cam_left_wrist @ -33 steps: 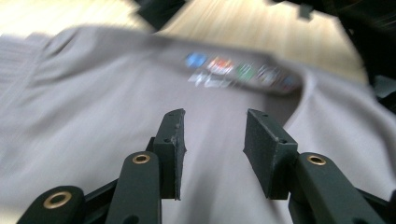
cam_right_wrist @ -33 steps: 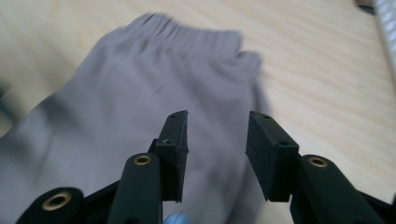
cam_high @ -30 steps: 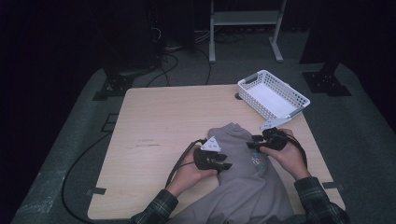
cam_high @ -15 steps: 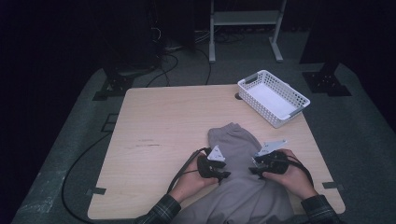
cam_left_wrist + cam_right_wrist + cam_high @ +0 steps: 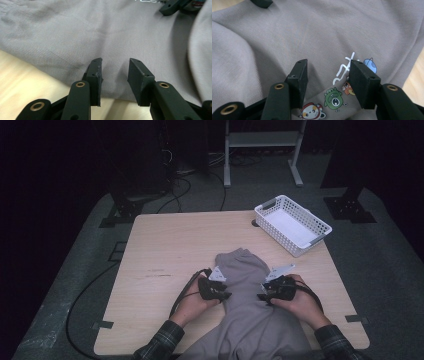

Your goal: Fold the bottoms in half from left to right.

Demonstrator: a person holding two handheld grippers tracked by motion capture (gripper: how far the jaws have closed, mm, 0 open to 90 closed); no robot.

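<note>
Though rumpled, grey sweatshirt (image 5: 250, 310) with cartoon print (image 5: 332, 98)

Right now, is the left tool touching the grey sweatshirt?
Cannot tell. In the left gripper view the left tool stands open over the grey sweatshirt, its jaws just closing, with no fabric pinched; whether the fingertips rest on the cloth is unclear.

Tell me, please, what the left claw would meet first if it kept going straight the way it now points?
Most likely the grey sweatshirt: the left claw stands open at its near edge, aimed across the cloth. Beyond lies the right claw, though depth is hard to judge.
</note>
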